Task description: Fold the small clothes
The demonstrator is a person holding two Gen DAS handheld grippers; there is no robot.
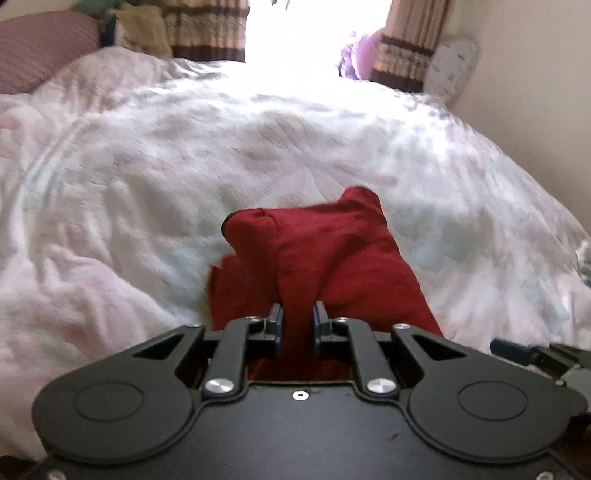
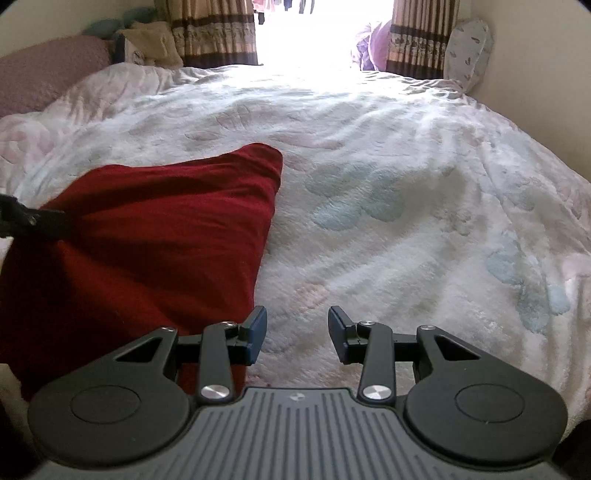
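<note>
A dark red garment (image 1: 314, 251) lies bunched on the white floral bedspread (image 1: 147, 184). My left gripper (image 1: 298, 317) is shut on a fold of it, red cloth pinched between the blue pads and lifted toward the camera. In the right wrist view the same red garment (image 2: 155, 236) spreads over the left half of the frame, pulled taut toward the left gripper's tip (image 2: 22, 221) at the left edge. My right gripper (image 2: 297, 325) stands open just right of the cloth's edge, over bare bedspread (image 2: 406, 221), with nothing between its fingers.
A mauve pillow (image 2: 48, 74) and beige cushions (image 2: 151, 42) sit at the bed's far left. Patterned curtains (image 2: 218, 33) frame a bright window. A purple bundle (image 2: 373, 44) and a printed white pillow (image 2: 469, 51) rest at the far right by the wall.
</note>
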